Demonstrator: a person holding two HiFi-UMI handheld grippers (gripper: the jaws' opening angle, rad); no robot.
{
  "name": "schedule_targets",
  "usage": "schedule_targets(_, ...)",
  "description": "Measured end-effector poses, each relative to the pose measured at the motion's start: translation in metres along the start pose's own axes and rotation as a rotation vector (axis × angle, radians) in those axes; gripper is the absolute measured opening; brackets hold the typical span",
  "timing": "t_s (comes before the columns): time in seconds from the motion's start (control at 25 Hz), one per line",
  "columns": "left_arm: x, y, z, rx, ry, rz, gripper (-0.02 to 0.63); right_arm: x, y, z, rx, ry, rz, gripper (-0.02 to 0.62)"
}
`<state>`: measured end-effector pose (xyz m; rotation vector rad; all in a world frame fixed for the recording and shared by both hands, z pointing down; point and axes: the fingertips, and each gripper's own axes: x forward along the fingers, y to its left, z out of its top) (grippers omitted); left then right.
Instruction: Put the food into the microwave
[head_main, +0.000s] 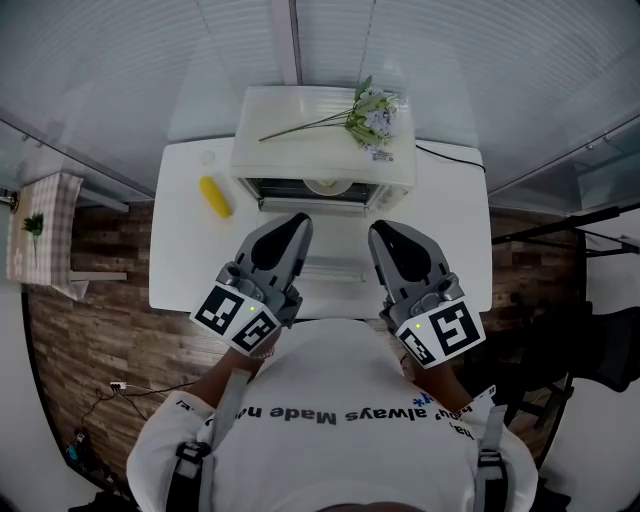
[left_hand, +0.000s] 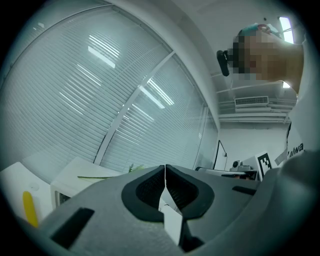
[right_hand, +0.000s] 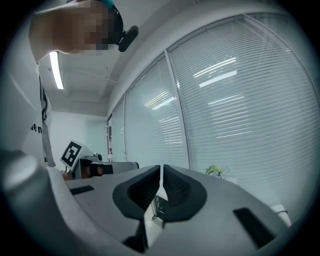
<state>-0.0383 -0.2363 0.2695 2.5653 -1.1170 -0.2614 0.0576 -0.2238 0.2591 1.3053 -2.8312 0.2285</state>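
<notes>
In the head view, the microwave (head_main: 325, 140) stands at the back of the white tabletop (head_main: 185, 270) with its front open. A pale round dish (head_main: 325, 186) sits inside it, and a spray of flowers (head_main: 370, 115) lies on its roof. The corn cob (head_main: 215, 196) lies on the tabletop just left of the microwave, outside it. You hold both tools low and close to your chest, side by side, noses aimed at the microwave: the left tool (head_main: 300, 222) and the right tool (head_main: 378, 232), well short of the corn cob.

In the left gripper view, the left tool (left_hand: 165, 170) has its jaws pressed together with nothing between them. It tilts upward at the window blinds (left_hand: 100, 90), with the corn cob (left_hand: 30, 209) low at the left edge.

In the right gripper view, the right tool (right_hand: 161, 170) is likewise pressed together and empty, tilted up toward the blinds.
</notes>
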Motion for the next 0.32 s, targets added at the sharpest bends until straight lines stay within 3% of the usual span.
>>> schedule_targets(0.32, 0.0014, -0.0009, -0.0025, -0.002, 0.002, -0.001, 0.015, -0.0006, -0.0001, 0.0004, -0.010, -0.002, -0.002, 0.025)
